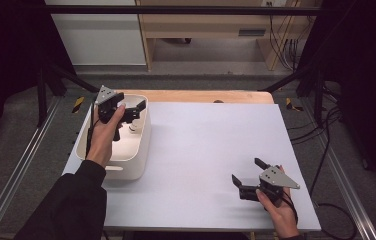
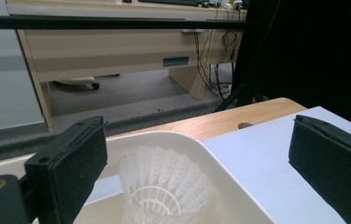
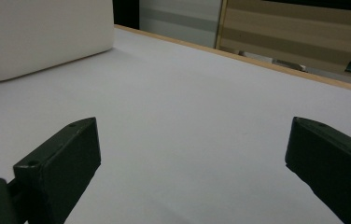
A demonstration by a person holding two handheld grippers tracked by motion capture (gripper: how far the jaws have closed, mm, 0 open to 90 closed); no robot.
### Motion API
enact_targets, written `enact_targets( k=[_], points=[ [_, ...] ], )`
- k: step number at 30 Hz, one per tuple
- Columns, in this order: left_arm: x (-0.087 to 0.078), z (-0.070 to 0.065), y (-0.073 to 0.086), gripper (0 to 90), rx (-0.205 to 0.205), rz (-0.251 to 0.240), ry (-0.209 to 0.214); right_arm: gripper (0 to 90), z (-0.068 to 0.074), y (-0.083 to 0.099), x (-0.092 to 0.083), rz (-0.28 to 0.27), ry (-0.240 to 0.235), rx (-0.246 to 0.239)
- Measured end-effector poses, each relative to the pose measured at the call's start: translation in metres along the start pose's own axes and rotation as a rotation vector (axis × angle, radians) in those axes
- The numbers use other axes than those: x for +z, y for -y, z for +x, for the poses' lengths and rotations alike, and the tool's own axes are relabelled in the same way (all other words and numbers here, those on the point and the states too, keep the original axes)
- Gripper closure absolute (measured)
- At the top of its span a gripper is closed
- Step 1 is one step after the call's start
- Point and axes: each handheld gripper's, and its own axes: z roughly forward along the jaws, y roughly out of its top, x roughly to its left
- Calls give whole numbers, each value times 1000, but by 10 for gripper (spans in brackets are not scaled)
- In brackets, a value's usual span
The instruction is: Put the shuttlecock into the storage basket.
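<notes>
A white shuttlecock (image 2: pixel 164 186) (image 1: pixel 135 127) sits inside a cream bin (image 1: pixel 141 150) (image 2: pixel 220 172) at the table's left side. My left gripper (image 1: pixel 135 111) (image 2: pixel 197 158) hovers over the bin with its jaws wide open, and the shuttlecock lies below and between them, untouched. My right gripper (image 1: pixel 248 172) (image 3: pixel 192 158) rests low over the white tabletop (image 1: pixel 206 145) near the front right, open, with nothing between its jaws.
The bin's rounded outer wall (image 3: pixel 43 37) shows far off in the right gripper view. A wooden strip (image 1: pixel 206 96) edges the table's far side. Beyond it stand a wooden desk (image 2: pixel 117 51), cables (image 2: pixel 211 51) and black frame bars.
</notes>
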Motion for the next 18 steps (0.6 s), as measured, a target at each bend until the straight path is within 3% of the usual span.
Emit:
enact_targets(
  k=[5,12,18],
  points=[
    [-1,-3,-2,39,-25,-25,4,35,1,-1,1,3,-5,0],
    [-4,-12,-7,36,-42,-50,46,35,0,-1,-1,2,0,4],
    [-9,-14,-10,33,-40,-64,50,35,1,-1,0,13,-6,7]
  ],
)
